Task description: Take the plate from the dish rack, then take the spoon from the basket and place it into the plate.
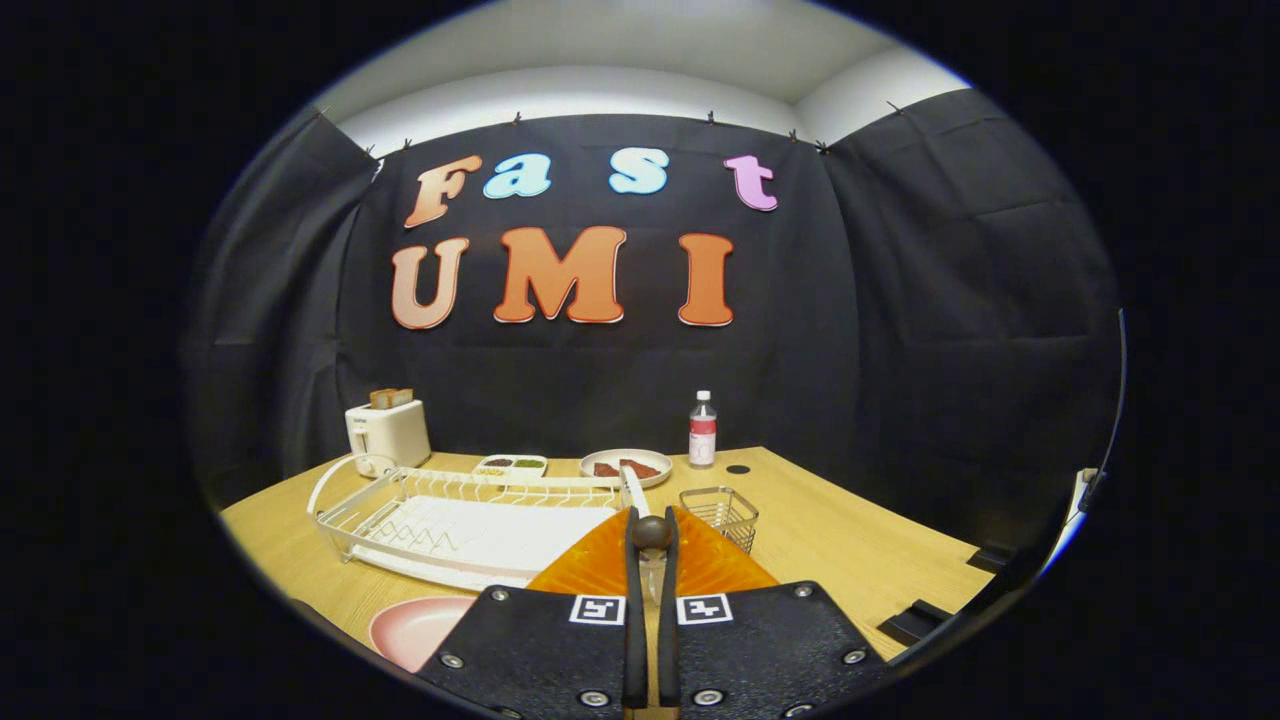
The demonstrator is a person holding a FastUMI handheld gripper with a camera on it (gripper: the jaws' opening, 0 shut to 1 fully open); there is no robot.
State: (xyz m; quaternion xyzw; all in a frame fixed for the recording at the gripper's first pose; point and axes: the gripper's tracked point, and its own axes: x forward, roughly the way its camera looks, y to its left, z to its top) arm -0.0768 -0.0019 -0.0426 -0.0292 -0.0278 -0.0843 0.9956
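The tool [651, 545] is clamped on the spoon [634, 496], held above the tabletop [850, 540]; plate [415, 628] near left, basket [722, 514] just right, dish rack [470, 525] left.

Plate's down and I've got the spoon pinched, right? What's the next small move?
Probably swing the gripper left and down toward the pink plate. The fingers are shut on the spoon, its handle sticking up ahead of them, while the plate sits on the table beside the dish rack, left of the fingers. The basket is behind you now.
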